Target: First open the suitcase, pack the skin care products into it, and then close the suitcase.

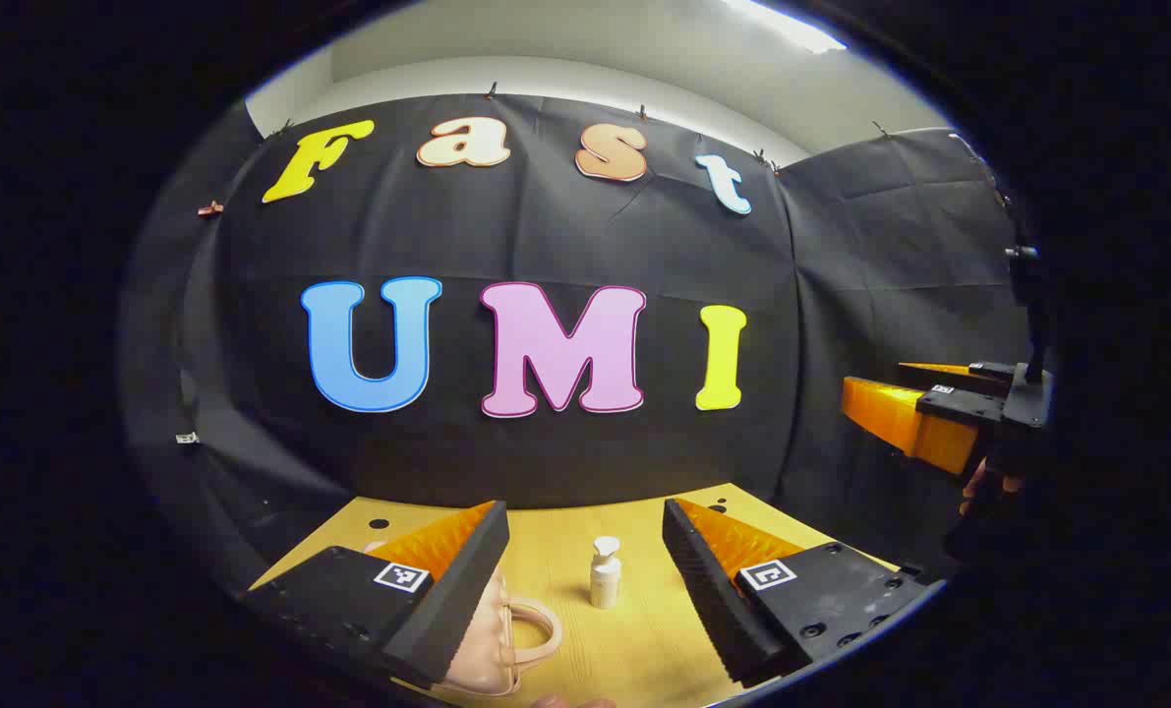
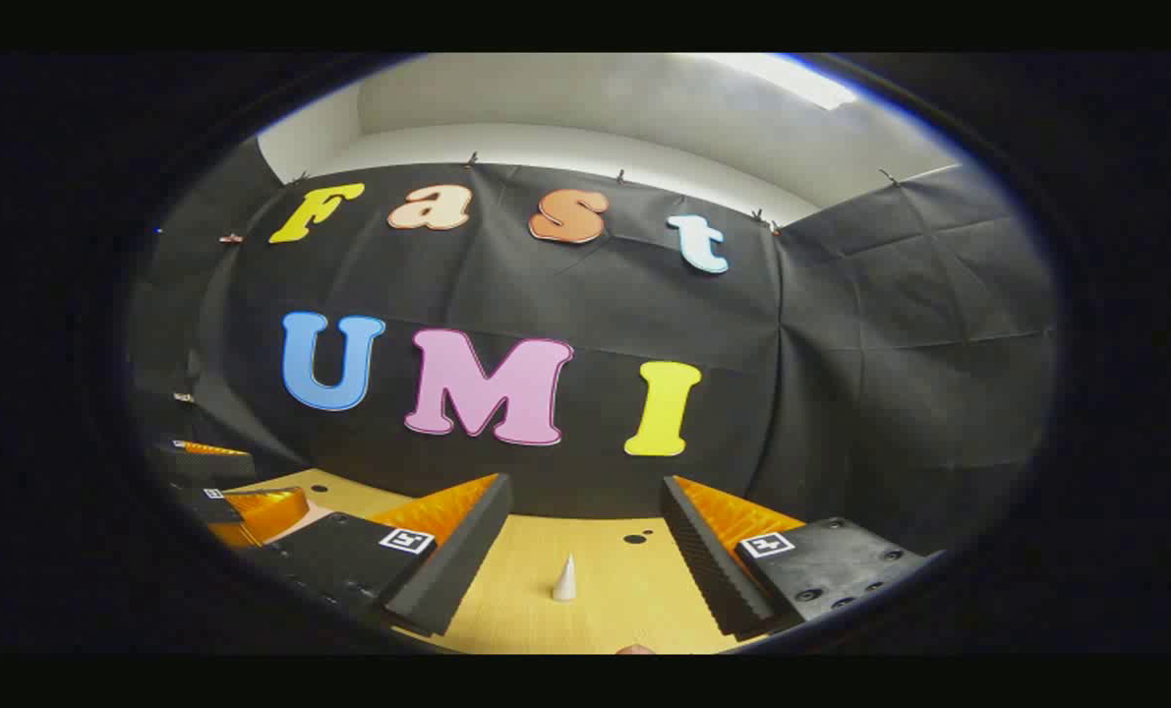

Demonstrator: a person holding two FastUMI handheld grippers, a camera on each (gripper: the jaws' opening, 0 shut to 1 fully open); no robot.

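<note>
On the table (image 1: 634, 639) in the left gripper view, the open left gripper (image 1: 585, 570) hangs over a pink suitcase (image 1: 492, 639) and pump bottle (image 1: 605, 573); a bump could tip it. Right gripper view: the right gripper (image 2: 585, 551) gapes above a small white cone (image 2: 565, 578), near the table's middle, easy to knock.

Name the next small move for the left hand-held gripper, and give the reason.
Probably lower the open left hand-held gripper toward the pink suitcase by its handle: the case lies on the wooden table and appears still closed, with the pump bottle standing unpacked beside it.
</note>
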